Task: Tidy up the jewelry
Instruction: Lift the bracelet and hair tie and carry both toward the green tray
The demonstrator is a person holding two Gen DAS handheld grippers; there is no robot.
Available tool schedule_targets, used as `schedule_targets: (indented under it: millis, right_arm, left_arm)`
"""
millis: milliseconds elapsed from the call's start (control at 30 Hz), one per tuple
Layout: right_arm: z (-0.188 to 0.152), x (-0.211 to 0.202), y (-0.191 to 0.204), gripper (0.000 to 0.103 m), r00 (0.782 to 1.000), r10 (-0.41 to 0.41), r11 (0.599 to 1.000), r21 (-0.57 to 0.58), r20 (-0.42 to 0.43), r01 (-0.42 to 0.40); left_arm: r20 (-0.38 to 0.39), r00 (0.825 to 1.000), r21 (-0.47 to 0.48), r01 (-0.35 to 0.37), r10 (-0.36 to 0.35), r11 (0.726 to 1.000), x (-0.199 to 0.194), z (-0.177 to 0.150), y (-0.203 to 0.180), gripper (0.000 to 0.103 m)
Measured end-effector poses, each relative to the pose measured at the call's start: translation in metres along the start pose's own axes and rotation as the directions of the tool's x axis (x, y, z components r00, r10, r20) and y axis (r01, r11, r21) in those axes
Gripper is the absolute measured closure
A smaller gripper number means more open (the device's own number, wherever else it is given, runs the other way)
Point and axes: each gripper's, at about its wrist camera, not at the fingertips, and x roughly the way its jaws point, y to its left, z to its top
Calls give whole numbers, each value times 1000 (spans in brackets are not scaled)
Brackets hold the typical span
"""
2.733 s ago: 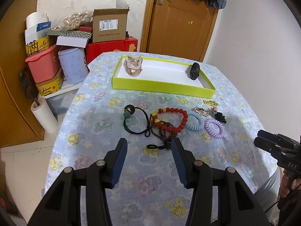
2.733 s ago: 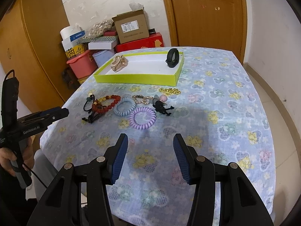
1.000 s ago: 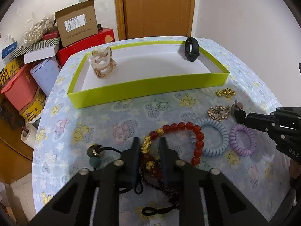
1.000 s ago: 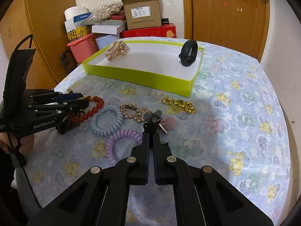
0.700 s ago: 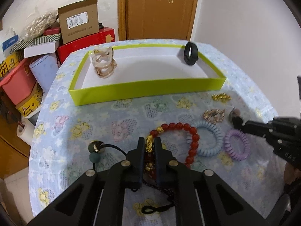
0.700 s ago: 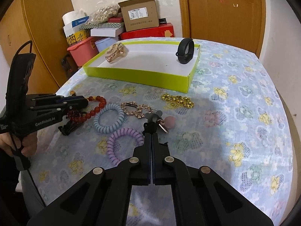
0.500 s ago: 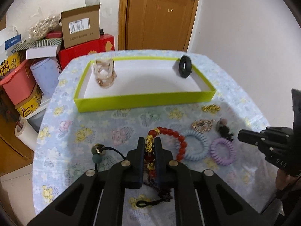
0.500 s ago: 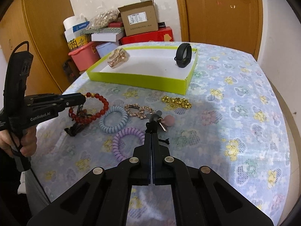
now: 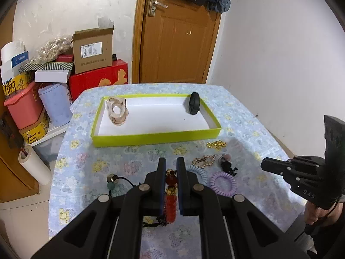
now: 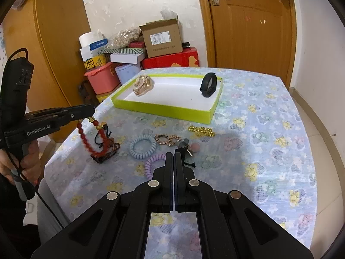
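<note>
My left gripper (image 9: 171, 161) is shut on a red bead bracelet (image 9: 171, 196) with gold beads. In the right wrist view the bracelet (image 10: 86, 140) hangs from the left gripper (image 10: 91, 110) down to a dark bead string (image 10: 105, 155) on the cloth. My right gripper (image 10: 173, 154) is shut with nothing between its pads, raised over a black charm with a pink pom-pom (image 10: 187, 146). The lime-green tray (image 9: 155, 138) at the back holds a rose-gold hair claw (image 9: 117, 112) and a black band (image 9: 194, 105).
On the flowered cloth lie a blue coil tie (image 10: 142, 146), a purple coil tie (image 10: 154, 161), a gold brooch (image 10: 170, 139), a gold chain (image 10: 201, 131) and a black cord with a green bead (image 9: 112, 183). Boxes and bins (image 9: 92, 49) stand behind the table's far left.
The left gripper closed on the red bracelet and rose, lifting its upper part off the cloth. The right gripper, shut throughout, also rose and drew back from the black charm.
</note>
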Motion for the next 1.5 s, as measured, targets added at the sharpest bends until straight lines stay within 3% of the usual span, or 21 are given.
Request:
schedule_targets:
  millis: [433, 1000, 1167, 1300, 1500]
  right_arm:
    - [7, -12, 4, 103, 1000, 9, 1000, -16, 28, -8]
    - [42, -4, 0, 103, 998, 29, 999, -34, 50, -28]
    - [31, 12, -3, 103, 998, 63, 998, -27, -11, -63]
    - [18, 33, -6, 87, 996, 48, 998, -27, -80, -50]
    - [9, 60, -15, 86, 989, 27, 1000, -3, -143, -27]
  left_arm:
    - [26, 1000, -2, 9, -9, 1000, -18, 12, -3, 93]
    - [16, 1000, 13, -5, 5, 1000, -5, 49, 4, 93]
    - [9, 1000, 11, 9, -9, 1000, 0, 49, 3, 93]
    - [-6, 1000, 18, 13, -13, 1000, 7, 47, 1, 93]
    - [-11, 1000, 22, 7, -7, 1000, 9, 48, 1, 93]
